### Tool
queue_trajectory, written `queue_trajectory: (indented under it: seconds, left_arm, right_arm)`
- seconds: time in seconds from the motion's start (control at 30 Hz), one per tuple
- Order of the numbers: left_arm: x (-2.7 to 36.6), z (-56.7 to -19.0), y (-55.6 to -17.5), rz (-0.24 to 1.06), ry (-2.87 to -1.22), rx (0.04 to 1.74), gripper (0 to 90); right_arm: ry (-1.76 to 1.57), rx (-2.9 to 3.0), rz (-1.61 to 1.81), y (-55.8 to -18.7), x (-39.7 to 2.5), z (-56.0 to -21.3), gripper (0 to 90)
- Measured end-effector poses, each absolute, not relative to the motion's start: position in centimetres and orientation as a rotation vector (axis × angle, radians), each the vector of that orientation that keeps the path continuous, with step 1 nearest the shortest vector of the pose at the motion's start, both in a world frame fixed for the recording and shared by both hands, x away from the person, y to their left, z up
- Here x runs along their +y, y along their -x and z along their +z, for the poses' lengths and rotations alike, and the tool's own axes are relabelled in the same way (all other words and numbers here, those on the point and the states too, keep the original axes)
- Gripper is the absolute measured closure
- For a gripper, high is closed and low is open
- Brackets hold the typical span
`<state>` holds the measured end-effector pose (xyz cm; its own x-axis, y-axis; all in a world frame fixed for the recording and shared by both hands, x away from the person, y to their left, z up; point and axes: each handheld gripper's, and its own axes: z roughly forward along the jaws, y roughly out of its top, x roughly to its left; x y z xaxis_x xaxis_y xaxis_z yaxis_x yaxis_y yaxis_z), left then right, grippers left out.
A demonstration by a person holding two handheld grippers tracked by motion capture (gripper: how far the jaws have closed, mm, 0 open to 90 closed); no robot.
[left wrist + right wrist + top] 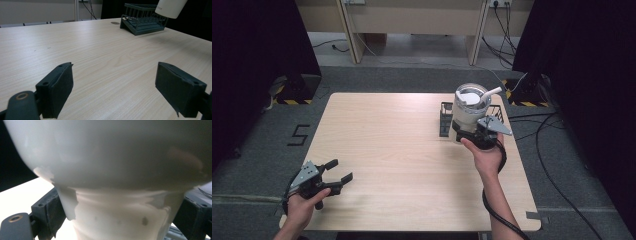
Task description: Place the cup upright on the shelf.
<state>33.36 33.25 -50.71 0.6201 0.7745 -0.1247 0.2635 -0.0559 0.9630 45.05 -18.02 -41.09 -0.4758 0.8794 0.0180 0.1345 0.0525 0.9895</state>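
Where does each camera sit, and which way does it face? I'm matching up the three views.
High view: above the person's side, facing forward and down on the light wooden table; both forearms, left gripper, right gripper.
Left gripper view: rides the left gripper, facing across the table to the dark slatted rack; its open jaws.
Right gripper view: right gripper, close on the white lidded tumbler with straw; its clamping jaws.
Shared: tumbler, rack.

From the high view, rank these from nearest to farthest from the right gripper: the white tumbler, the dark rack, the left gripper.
1. White tumbler: clamped between the jaws of the right gripper, right side of the table.
2. Dark rack: just behind the tumbler, far right.
3. Left gripper: near left corner, jaws open.
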Motion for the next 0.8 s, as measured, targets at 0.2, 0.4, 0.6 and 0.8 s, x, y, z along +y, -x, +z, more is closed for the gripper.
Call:
queue_trajectory:
  seconds: [0.2, 0.4, 0.6, 0.8]
  left_arm:
    - [33.3, -50.7, -33.3, 0.521, -1.617, 0.88, 14.4]
    - [33.3, -50.7, -33.4, 0.52, -1.617, 0.882, 14.4]
    - [33.3, -50.8, -33.3, 0.52, -1.615, 0.885, 14.4]
    - [33.4, -50.8, -33.4, 0.519, -1.614, 0.886, 14.4]
  right_arm:
    - [-1.046, 1.649, 1.477, -45.7, -18.9, -40.2, 11.4]
    - [-1.059, 1.625, 1.466, -46.2, -19.6, -39.6, 11.4]
    - [-1.078, 1.601, 1.454, -47.0, -20.2, -39.1, 11.4]
    - [-1.11, 1.58, 1.438, -48.1, -21.0, -38.9, 11.4]
